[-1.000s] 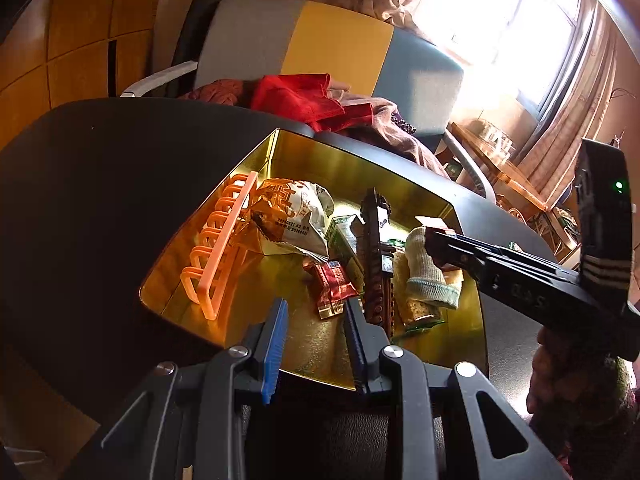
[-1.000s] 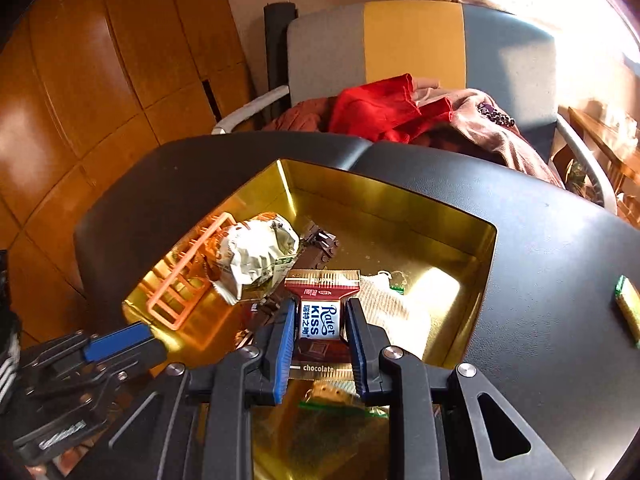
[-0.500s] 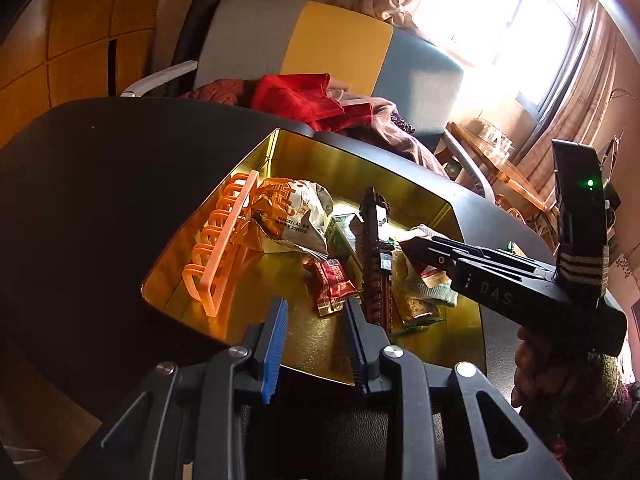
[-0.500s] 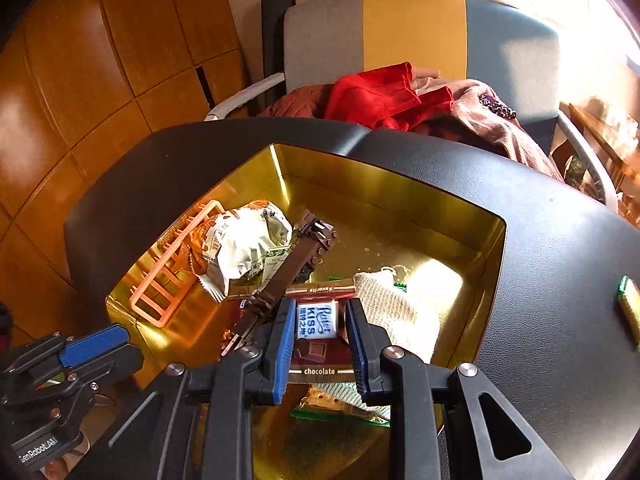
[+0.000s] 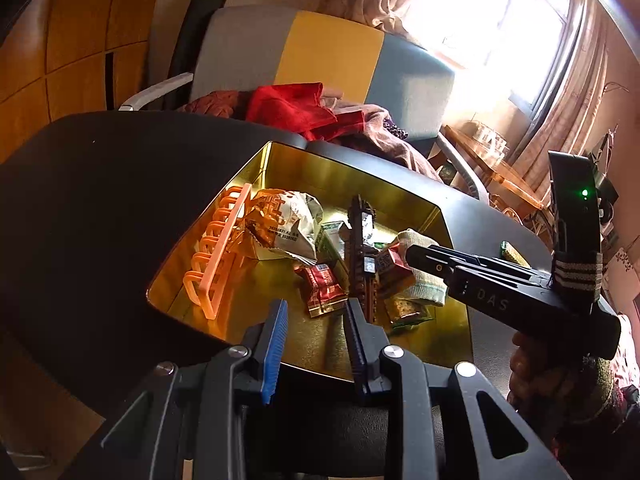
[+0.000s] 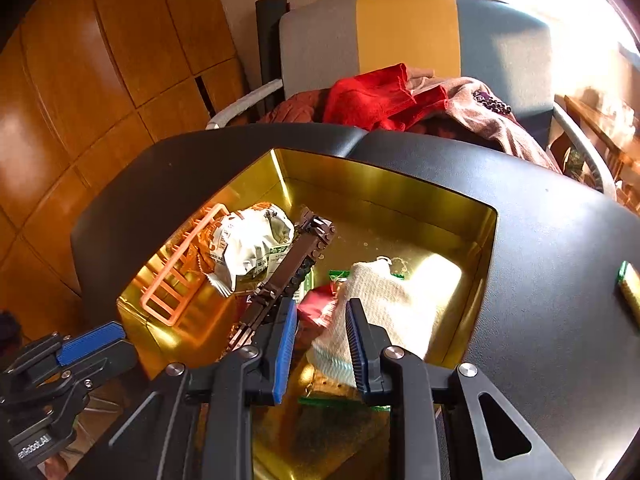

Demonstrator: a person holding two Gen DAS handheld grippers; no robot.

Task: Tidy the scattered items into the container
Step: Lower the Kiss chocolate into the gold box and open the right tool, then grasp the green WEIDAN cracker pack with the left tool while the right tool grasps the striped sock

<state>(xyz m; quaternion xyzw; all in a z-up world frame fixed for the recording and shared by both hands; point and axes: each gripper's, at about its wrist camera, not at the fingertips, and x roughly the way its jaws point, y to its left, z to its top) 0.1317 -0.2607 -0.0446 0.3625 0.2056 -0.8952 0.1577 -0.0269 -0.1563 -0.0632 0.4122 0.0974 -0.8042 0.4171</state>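
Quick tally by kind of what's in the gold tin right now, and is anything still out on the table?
Orange plastic rack: 1
Crumpled white-and-orange snack bag: 1
Dark brown brick-built bar: 1
White knitted cloth: 1
Small packets that I can tell apart, red and green-edged among them: at least 4
Total in gold tin: at least 8
Left on table: 1 green-and-gold wrapped piece

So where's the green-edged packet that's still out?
In the right wrist view, the packet lies on the black table, right of the gold tin.

An armchair [image 6: 408,36] is seen at twelve o'clock, red cloth [image 6: 372,96] heaped on it; curtains [image 5: 568,92] at two.
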